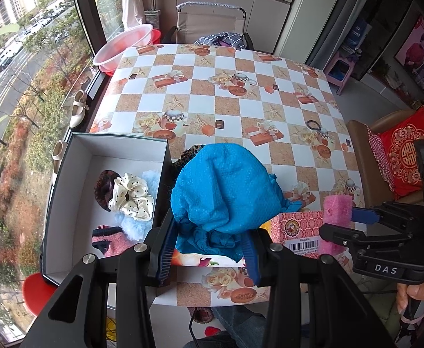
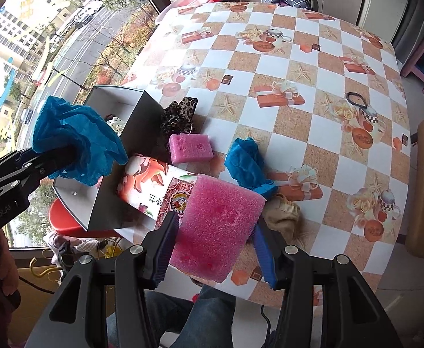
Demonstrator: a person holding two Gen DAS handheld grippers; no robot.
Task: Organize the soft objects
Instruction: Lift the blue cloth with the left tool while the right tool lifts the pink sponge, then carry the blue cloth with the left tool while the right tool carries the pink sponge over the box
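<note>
Transfer step in hand. The left gripper (image 1: 209, 243) clamps a crumpled blue cloth (image 1: 223, 185), just right of the white open box (image 1: 67, 185). The right gripper (image 2: 217, 249) clamps a pink foam block (image 2: 217, 226). Next, probably: carry each over the box, then release.

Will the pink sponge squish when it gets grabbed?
Probably: the pink sponge looks porous and foamy, so it should give under the right gripper pinching it. It likely weighs little and won't roll, being a flat block.
</note>
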